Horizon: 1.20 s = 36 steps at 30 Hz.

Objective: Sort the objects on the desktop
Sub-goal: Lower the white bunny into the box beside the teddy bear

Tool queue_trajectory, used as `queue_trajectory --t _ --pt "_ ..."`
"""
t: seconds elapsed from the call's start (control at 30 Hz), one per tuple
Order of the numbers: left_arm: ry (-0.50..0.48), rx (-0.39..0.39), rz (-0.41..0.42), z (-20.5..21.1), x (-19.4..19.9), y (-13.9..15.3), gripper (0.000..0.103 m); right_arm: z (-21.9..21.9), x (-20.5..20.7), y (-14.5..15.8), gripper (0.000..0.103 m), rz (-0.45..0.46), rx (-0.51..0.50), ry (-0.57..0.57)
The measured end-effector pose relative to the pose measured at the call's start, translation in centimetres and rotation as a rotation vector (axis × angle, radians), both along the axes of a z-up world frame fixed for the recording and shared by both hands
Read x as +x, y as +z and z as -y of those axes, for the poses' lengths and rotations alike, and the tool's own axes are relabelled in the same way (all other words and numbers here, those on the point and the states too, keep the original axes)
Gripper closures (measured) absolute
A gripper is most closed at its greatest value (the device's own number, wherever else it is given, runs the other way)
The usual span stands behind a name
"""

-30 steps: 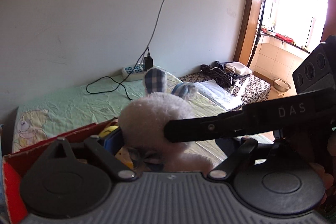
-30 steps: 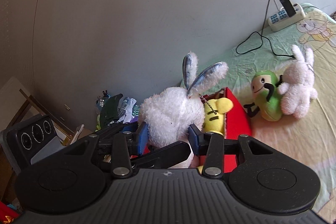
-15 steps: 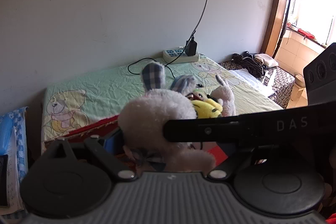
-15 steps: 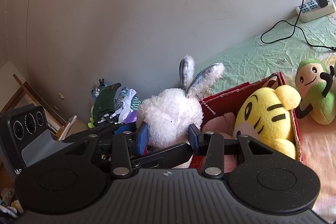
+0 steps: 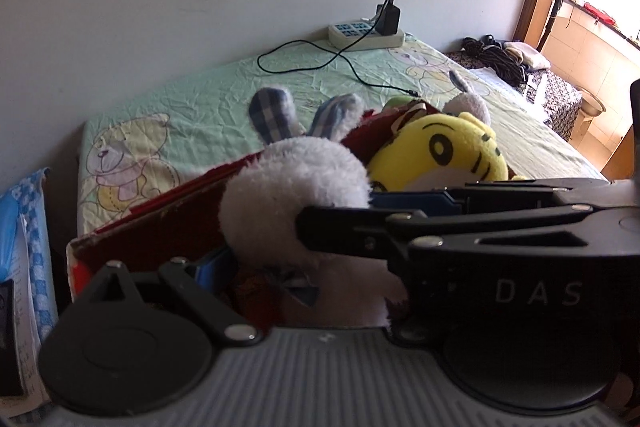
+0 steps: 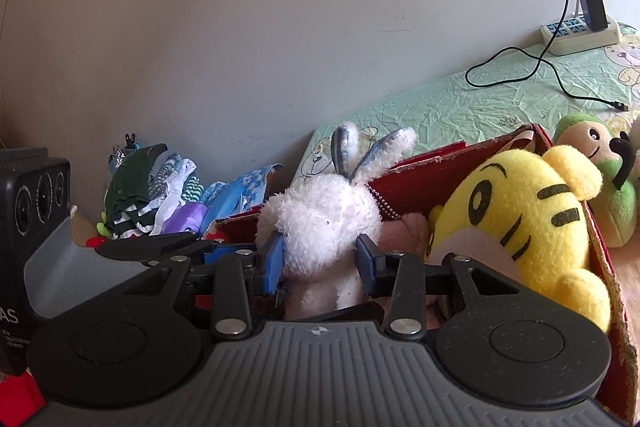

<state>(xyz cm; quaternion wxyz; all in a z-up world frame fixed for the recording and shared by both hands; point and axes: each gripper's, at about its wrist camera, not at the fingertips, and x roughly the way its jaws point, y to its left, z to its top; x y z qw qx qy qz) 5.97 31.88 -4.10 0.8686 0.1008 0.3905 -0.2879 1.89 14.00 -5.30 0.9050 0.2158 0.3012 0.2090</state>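
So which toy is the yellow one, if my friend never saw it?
Find the red box on the green bedsheet. Inside it, right beside the white bunny that the right gripper is pinching, sits the yellow plush. It is the only bright yellow toy, with black stripes and round ears.

White bunny (image 6: 320, 223) between blue pads (image 6: 274, 261)

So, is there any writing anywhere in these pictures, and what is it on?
"DAS": white letters on the black body of the right gripper, seen by the left wrist camera.
"AS": the tail of a cut-off word on the black body of the left gripper, at the edge of the right wrist view.
Small white lines under it: too blurred to read.
Nothing else is legible.
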Motion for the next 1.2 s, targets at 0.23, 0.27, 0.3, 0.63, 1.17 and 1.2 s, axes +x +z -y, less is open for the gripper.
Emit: queue_trajectory --t 0.23,0.27,0.3,0.63,1.17,1.2 --pt "0.007 0.037 0.010 0.0 -0.9 -0.1 0.009 0.0 0.1 -0.5 0.061 -0.022 0.008 0.031" --pt "0.014 0.042 0.015 0.1 -0.9 -0.1 0.009 0.0 0.3 -0.5 0.061 -0.022 0.005 0.033" --pt "0.026 0.046 0.015 0.1 -0.7 -0.1 0.009 -0.1 0.4 -0.5 0.061 -0.019 0.000 0.032" --pt "0.103 0.059 -0.016 -0.1 -0.2 -0.1 0.004 0.5 1.5 -1.0 0.052 -0.087 0.083 0.066" --pt "0.120 0.046 0.017 -0.3 -2.0 0.6 0.012 0.6 0.8 -0.7 0.066 -0.089 0.064 0.021" --pt "0.119 0.043 0.004 -0.2 -1.7 0.3 0.012 0.7 0.8 -0.8 0.067 -0.094 0.075 0.020"
